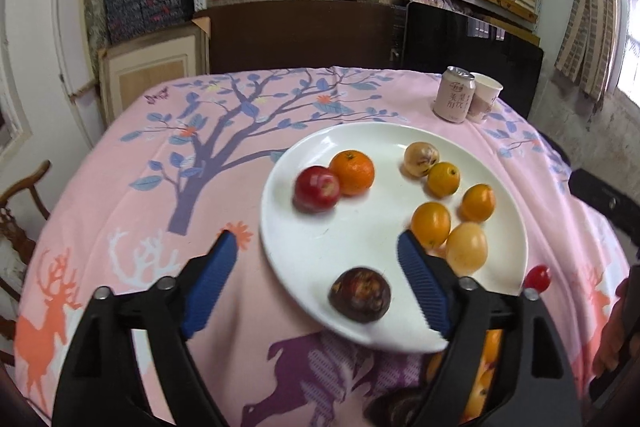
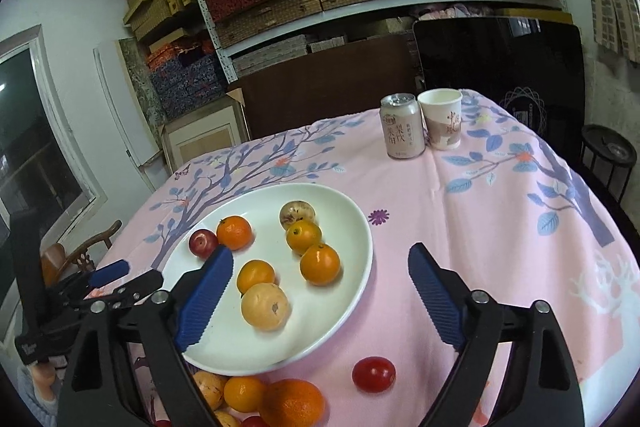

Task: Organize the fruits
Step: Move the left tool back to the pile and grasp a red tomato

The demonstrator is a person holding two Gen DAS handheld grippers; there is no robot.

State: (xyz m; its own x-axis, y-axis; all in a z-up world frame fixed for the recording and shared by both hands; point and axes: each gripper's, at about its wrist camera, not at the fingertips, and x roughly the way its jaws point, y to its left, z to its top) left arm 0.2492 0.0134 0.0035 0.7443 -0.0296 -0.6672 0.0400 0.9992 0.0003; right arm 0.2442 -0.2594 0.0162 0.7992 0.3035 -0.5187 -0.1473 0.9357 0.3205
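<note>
A white plate [image 1: 360, 235] on the pink tablecloth holds a red apple [image 1: 317, 189], an orange [image 1: 352, 173], several small yellow-orange fruits [image 1: 431, 224] and a dark purple fruit [image 1: 360, 294] near its front rim. My left gripper [image 1: 316, 255] is open and empty, its jaws standing on either side of the dark fruit, just above it. In the right wrist view the plate [image 2: 340, 291] lies to the left. My right gripper [image 2: 320, 267] is open and empty over the plate's right rim. A red fruit [image 2: 374, 373] and loose oranges [image 2: 292, 403] lie on the cloth in front of the plate.
A pink drink can [image 2: 402, 132] and a paper cup [image 2: 442, 119] stand at the table's far right. A dark board and stacked shelves rise behind the table. A wooden chair [image 1: 20, 211] stands at the left. The left gripper shows in the right wrist view [image 2: 108, 275].
</note>
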